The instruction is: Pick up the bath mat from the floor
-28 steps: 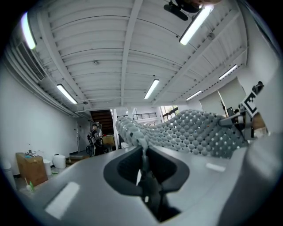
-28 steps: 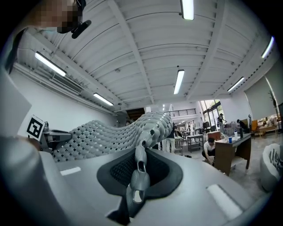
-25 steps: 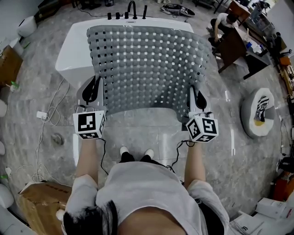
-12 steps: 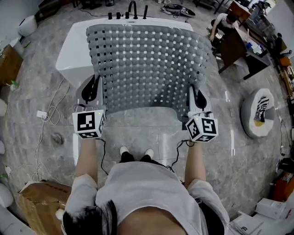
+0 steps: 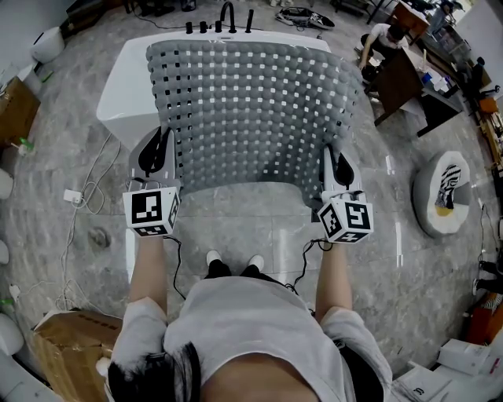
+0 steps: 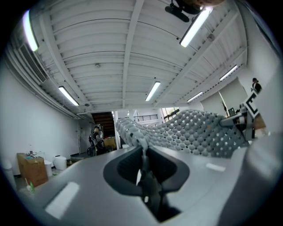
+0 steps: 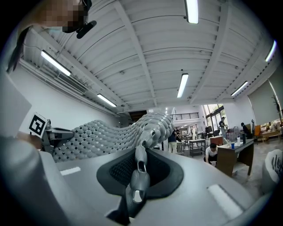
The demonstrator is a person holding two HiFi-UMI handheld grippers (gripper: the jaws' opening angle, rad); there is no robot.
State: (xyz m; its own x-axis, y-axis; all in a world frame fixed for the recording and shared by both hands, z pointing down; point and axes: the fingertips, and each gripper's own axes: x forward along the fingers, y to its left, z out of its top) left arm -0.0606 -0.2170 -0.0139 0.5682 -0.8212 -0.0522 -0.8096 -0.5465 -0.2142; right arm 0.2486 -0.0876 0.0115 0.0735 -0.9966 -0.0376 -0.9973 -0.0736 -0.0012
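The grey perforated bath mat hangs spread out in the air in front of the person, held up above the floor and over the white bathtub. My left gripper is shut on the mat's near left corner, and my right gripper is shut on the near right corner. In the left gripper view the mat's edge is pinched between the dark pads and the mat stretches off to the right. The right gripper view shows the mat's edge clamped likewise, with the mat running off to the left.
Taps stand at the tub's far end. A cable and socket lie on the marble floor at left, a cardboard box at lower left. A round white object sits at right. A person crouches by a desk at upper right.
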